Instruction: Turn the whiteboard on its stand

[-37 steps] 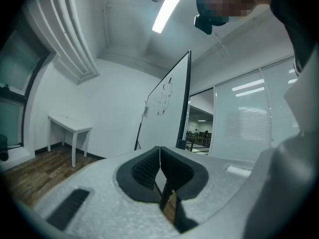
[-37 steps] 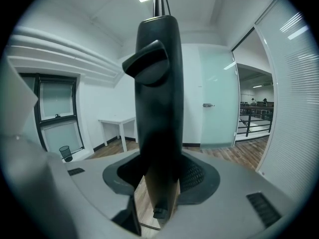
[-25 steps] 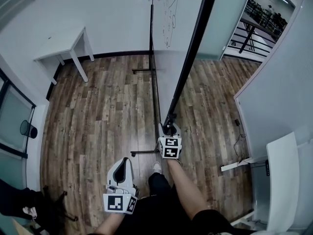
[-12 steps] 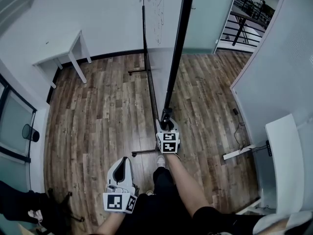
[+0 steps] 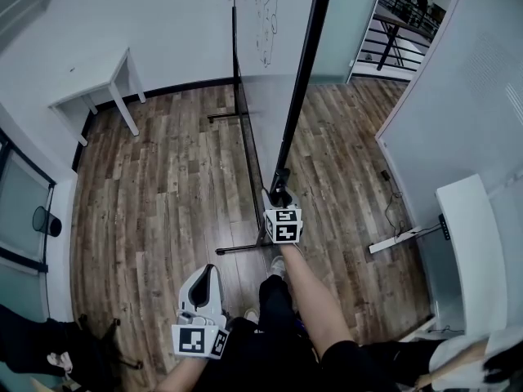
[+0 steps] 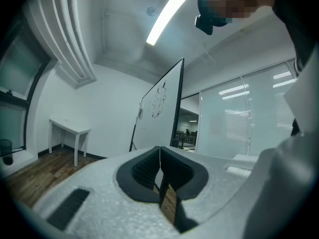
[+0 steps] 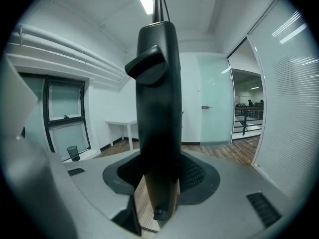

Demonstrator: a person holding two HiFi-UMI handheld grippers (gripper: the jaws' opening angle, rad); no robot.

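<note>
Whiteboard [image 5: 278, 15] edge-on at centre of head view, upright on stand [image 5: 242, 249]; right gripper [image 5: 280, 194] clamped on black frame edge [image 5: 304, 72], left gripper [image 5: 207, 274] near, well apart. Left gripper view: jaws pressed together, empty; board far ahead. Right gripper view: jaws closed hard on frame edge. Judged stiff, broad, likely heavy to swing; smooth frame may slip; outer-edge hold gives leverage.

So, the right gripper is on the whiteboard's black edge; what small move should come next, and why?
Probably a gentle sideways push with the right gripper: its jaws are closed on the black frame edge of the whiteboard, so it alone can pivot the board on its stand. The left gripper is shut on nothing, away from the board.
</note>
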